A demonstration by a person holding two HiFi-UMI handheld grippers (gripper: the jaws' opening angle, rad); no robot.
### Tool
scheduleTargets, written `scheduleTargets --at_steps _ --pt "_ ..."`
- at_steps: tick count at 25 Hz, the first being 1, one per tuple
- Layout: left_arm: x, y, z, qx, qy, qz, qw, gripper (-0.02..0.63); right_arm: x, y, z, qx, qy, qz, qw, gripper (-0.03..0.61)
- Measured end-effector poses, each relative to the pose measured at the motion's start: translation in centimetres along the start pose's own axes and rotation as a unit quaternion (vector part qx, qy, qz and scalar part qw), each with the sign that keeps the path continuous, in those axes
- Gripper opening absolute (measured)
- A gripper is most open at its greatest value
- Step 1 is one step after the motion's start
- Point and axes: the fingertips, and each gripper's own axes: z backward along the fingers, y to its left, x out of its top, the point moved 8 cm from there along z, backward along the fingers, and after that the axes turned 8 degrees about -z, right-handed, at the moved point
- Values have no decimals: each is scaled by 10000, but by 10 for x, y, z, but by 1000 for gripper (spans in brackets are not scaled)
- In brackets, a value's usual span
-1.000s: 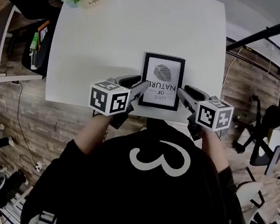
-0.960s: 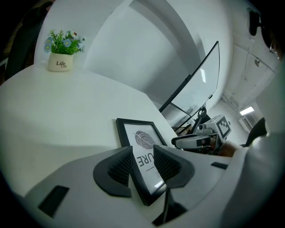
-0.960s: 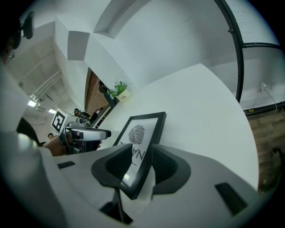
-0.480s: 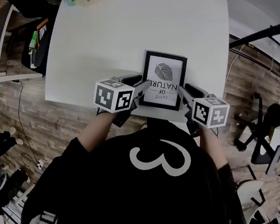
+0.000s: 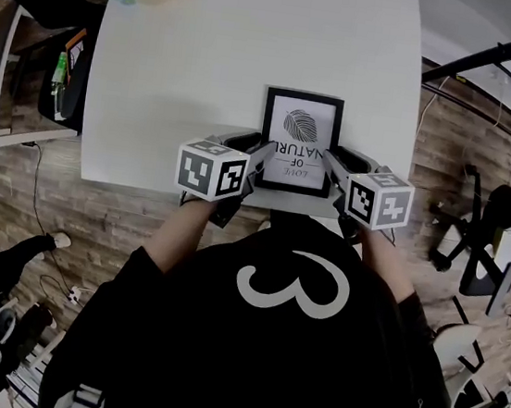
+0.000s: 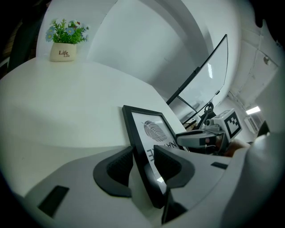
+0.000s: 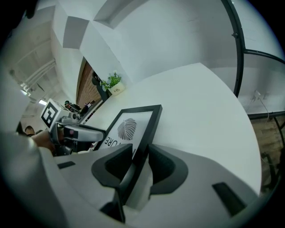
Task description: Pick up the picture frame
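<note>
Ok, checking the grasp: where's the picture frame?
Head view: picture frame at the table's near edge, its sides gripped by left gripper and right gripper.

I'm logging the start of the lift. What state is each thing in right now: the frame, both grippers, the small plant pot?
picture frame: gripped at its left and right edges, near the front of the table; cannot tell if it is lifted off yet.
left gripper: shut on the frame's left edge.
right gripper: shut on the frame's right edge.
plant pot: upright at the table's far left corner, untouched.
</note>
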Motion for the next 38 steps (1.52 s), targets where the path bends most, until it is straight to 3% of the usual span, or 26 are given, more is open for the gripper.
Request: scheduleTargets --at_steps 14,38 --pt "5 -2 -3 486 94 -227 9985 111 3 3 -2 -362 77 87 9993 115" --pt "15 -2 -15 781 232 -179 9965 98 11 -5 -6 -537 -70 -122 9985 100"
